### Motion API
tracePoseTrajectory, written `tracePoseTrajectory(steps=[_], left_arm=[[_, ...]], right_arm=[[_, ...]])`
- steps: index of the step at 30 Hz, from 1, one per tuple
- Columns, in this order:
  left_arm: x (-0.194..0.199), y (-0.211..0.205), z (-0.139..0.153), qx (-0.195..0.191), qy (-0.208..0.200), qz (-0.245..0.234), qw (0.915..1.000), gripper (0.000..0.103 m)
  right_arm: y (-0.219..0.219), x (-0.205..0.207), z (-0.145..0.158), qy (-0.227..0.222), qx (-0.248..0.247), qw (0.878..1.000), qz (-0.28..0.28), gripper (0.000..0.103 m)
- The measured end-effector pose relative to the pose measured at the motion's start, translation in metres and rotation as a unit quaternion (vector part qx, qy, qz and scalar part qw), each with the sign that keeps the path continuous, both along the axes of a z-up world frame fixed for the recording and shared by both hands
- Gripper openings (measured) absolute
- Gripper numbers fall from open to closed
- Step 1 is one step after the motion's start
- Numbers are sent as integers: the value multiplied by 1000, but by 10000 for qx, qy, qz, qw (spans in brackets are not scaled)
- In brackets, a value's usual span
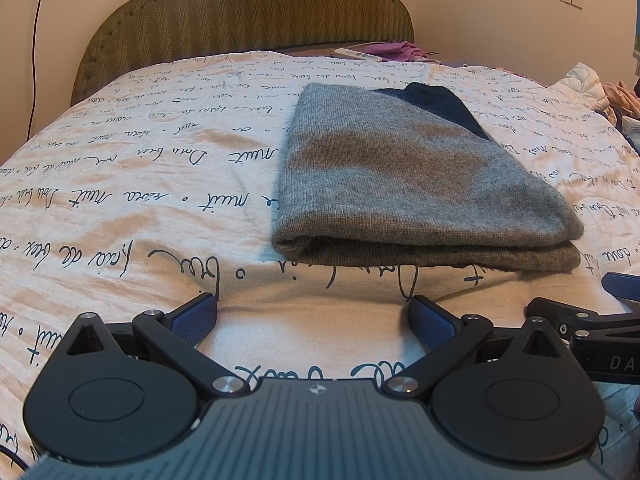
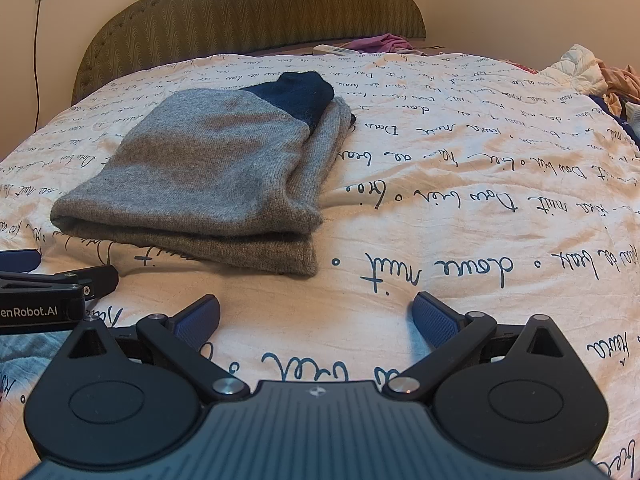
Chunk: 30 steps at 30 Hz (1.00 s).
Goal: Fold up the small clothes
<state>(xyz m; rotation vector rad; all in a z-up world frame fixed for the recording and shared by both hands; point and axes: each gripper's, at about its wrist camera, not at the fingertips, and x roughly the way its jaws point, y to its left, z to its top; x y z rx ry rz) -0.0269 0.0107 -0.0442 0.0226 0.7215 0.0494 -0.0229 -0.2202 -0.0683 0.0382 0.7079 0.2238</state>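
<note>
Spread jaws before folded grey knit (image 1: 404, 184), navy-tipped.

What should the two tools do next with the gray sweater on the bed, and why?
Probably move both forward to its near edge. The gray sweater already lies folded in layers on the bedspread, but its dark blue part sticks out at the far end. The left tool and right tool are open, holding nothing, just short of it, so another fold seems possible.

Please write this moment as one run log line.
left gripper: open, empty | right gripper: open, empty | grey knitted garment with navy cuff: folded on script-printed bedsheet
</note>
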Motion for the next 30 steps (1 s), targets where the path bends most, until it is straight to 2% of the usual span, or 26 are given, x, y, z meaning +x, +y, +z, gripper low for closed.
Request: tracePoseTrajectory(steps=[30], left_arm=[[-1, 0, 0, -15, 9, 22, 10000, 103]], right_arm=[[0, 0, 0, -4, 3, 10000, -9, 103]])
